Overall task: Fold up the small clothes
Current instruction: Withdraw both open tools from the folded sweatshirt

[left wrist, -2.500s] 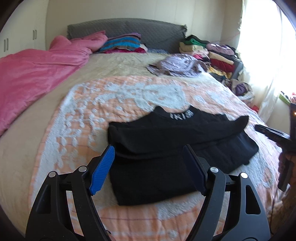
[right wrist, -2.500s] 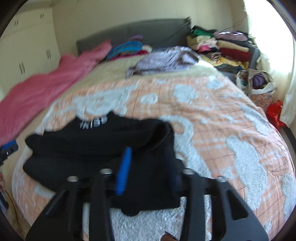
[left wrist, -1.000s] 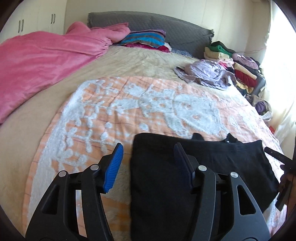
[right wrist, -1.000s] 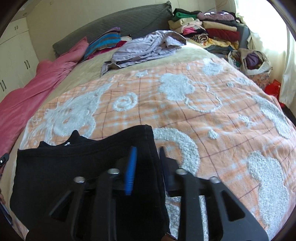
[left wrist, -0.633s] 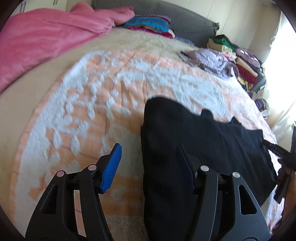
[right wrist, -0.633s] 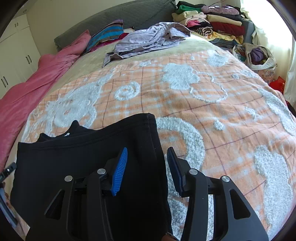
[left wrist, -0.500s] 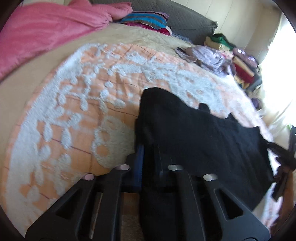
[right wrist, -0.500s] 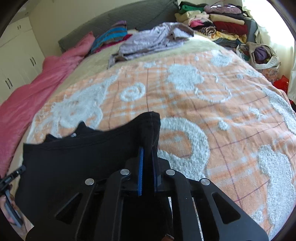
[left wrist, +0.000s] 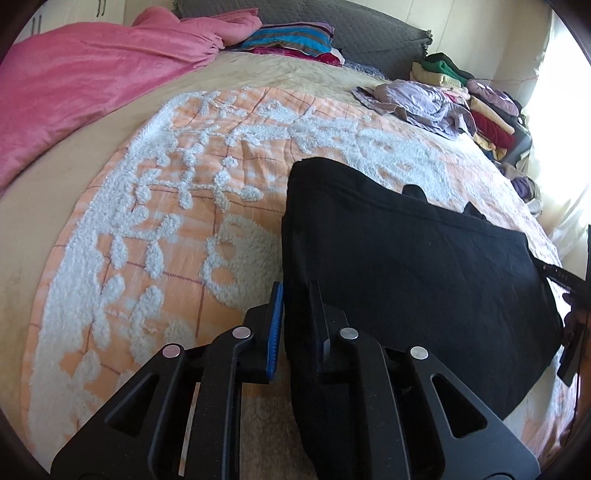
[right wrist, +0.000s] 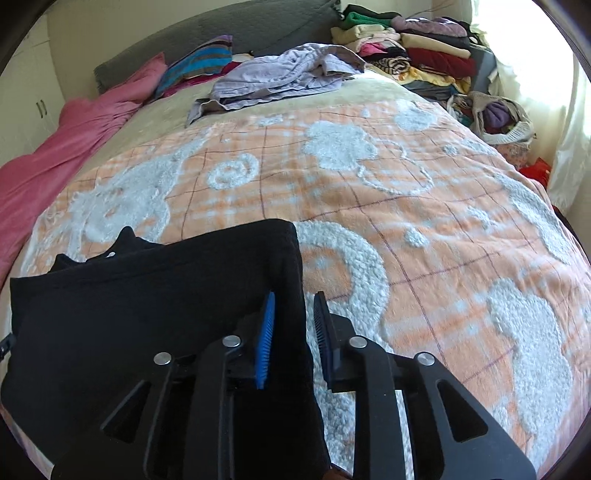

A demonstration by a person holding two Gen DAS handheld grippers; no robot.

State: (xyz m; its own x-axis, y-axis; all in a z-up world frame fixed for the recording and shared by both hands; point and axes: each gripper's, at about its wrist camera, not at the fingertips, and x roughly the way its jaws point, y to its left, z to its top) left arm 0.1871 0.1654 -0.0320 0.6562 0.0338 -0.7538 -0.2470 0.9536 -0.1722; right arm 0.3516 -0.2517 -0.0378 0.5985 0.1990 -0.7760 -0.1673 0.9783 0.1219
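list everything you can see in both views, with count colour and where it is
black garment: one, black, folded on the near part of the bed
patterned blanket: one, orange with white tufted shapes, spread under the garment
pink duvet: one, pink, bunched along the bed's far left side
striped pillow: one, blue and brown stripes, by the headboard
headboard: one, grey, quilted, far end
lilac clothes: one loose heap, lilac, far part of the bed
stacked clothes: one pile, mixed colours, beside the bed near the window
left tool: black with blue pads, shut on the garment's left edge
right tool: black with blue pads, jaws just opening, garment's right edge between them
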